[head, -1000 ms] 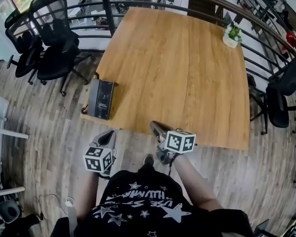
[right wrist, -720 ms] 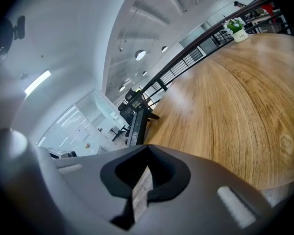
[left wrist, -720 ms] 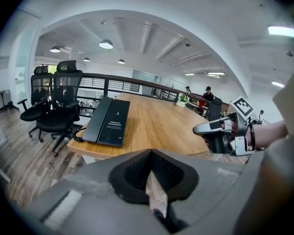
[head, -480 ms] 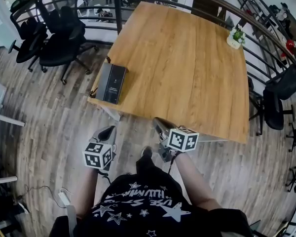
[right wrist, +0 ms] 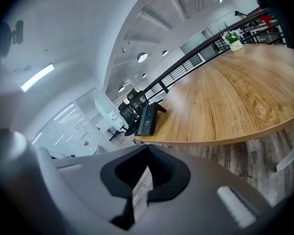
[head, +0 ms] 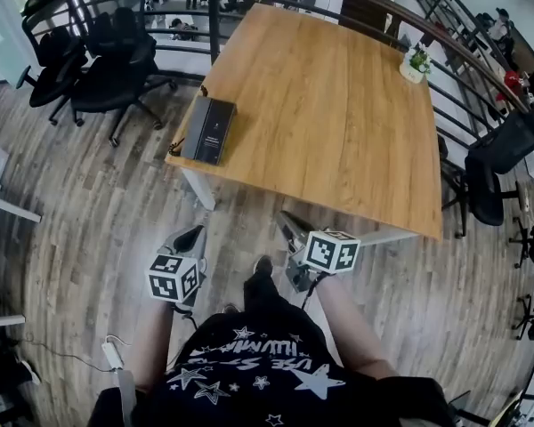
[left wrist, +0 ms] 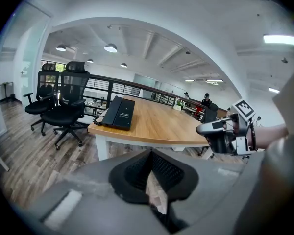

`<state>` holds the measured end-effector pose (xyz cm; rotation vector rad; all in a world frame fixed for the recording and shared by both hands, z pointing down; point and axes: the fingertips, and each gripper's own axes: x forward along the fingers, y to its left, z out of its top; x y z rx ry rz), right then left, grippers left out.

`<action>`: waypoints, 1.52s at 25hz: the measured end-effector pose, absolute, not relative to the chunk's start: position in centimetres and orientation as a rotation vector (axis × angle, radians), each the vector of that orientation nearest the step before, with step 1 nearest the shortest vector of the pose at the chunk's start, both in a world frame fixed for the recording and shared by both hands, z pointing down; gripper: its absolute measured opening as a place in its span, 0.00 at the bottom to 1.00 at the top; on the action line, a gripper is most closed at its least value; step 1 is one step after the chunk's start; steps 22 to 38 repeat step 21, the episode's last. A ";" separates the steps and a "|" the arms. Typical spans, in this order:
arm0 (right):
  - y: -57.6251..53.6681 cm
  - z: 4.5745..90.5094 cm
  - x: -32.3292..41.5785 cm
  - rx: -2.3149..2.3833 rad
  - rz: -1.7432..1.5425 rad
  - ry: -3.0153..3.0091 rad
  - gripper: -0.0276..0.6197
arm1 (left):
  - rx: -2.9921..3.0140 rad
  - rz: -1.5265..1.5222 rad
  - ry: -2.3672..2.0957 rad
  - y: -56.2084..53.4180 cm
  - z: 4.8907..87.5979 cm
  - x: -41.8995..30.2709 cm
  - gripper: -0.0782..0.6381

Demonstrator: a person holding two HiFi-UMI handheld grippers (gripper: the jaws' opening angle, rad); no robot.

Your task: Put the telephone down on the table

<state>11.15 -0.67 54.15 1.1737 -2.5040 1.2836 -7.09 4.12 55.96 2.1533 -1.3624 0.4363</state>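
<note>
Head view: the telephone (head: pixel 209 130) already lies flat on the wooden worktop (head: pixel 338 105), at its near-left corner, close to both the front and left edges. Its long axis runs roughly 12 to 6 o'clock, leaning a little toward 1. The left tool (head: pixel 189 238) and right tool (head: pixel 291 227) are both held low in front of the person, over the floor and short of the worktop edge. The telephone sits at about 12 o'clock from the left tool and about 11 o'clock from the right one. It is well apart from both, and the left tool is the nearer. Black chairs (head: pixel 107 52) stand at 10 o'clock beyond the corner, and a small potted plant (head: pixel 416 63) sits on the far-right side.

Left gripper view: the left tool (left wrist: pixel 151 153) has its pads drawn together at the tips, and nothing is between them. The telephone (left wrist: pixel 119 113) lies ahead at about 11 o'clock, on the worktop corner (left wrist: pixel 161 124), with its cord hanging at the near-left side. The right tool (left wrist: pixel 206 129) shows at 3 o'clock.

Right gripper view: the right tool (right wrist: pixel 148 148) is likewise closed and empty. The telephone (right wrist: pixel 148 119) appears straight ahead at 12 o'clock, on the far-left end of the worktop (right wrist: pixel 235 97).

Judging from this, the telephone is already resting on the worktop and neither tool holds it. Any reach would go forward from the left side.
</note>
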 end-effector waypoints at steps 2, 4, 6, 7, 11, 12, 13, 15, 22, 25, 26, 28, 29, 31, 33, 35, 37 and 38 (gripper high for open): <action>0.4 53.8 11.3 1.187 1.271 -2.507 0.04 | 2.163 0.428 -1.361 5.1 55.6 -7.1 0.11; 1.5 53.3 11.2 1.195 1.261 -2.512 0.04 | 2.175 0.420 -1.362 6.1 55.0 -7.2 0.11; 2.5 52.8 11.1 1.199 1.252 -2.518 0.04 | 2.185 0.413 -1.363 7.0 54.6 -7.4 0.11; 3.0 52.6 11.0 1.201 1.248 -2.521 0.04 | 2.189 0.411 -1.364 7.3 54.3 -7.5 0.11; 4.8 52.3 10.6 1.203 1.236 -2.531 0.04 | 2.202 0.402 -1.367 8.9 53.9 -7.8 0.11; 5.3 52.4 10.5 1.202 1.232 -2.532 0.04 | 2.206 0.399 -1.367 9.3 53.9 -7.8 0.11; 5.8 52.5 10.3 1.201 1.229 -2.532 0.04 | 2.210 0.396 -1.368 9.8 53.8 -7.9 0.11; 6.7 52.8 10.1 1.195 1.225 -2.531 0.04 | 2.216 0.388 -1.372 10.5 53.7 -8.1 0.11; 9.3 52.6 9.1 1.168 1.209 -2.540 0.04 | 2.218 0.375 -1.387 13.1 53.1 -8.6 0.11; 9.3 52.6 9.1 1.168 1.209 -2.540 0.04 | 2.218 0.375 -1.387 13.1 53.1 -8.6 0.11; 9.3 52.6 9.1 1.168 1.209 -2.540 0.04 | 2.218 0.375 -1.387 13.1 53.1 -8.6 0.11; 9.3 52.6 9.1 1.168 1.209 -2.540 0.04 | 2.218 0.375 -1.387 13.1 53.1 -8.6 0.11; 9.3 52.6 9.1 1.168 1.209 -2.540 0.04 | 2.218 0.375 -1.387 13.1 53.1 -8.6 0.11; 9.3 52.6 9.1 1.168 1.209 -2.540 0.04 | 2.218 0.375 -1.387 13.1 53.1 -8.6 0.11; 9.3 52.6 9.1 1.168 1.209 -2.540 0.04 | 2.218 0.375 -1.387 13.1 53.1 -8.6 0.11; 9.3 52.6 9.1 1.168 1.209 -2.540 0.04 | 2.218 0.375 -1.387 13.1 53.1 -8.6 0.11; 9.3 52.6 9.1 1.168 1.209 -2.540 0.04 | 2.218 0.375 -1.387 13.1 53.1 -8.6 0.11; 9.3 52.6 9.1 1.168 1.209 -2.540 0.04 | 2.218 0.375 -1.387 13.1 53.1 -8.6 0.11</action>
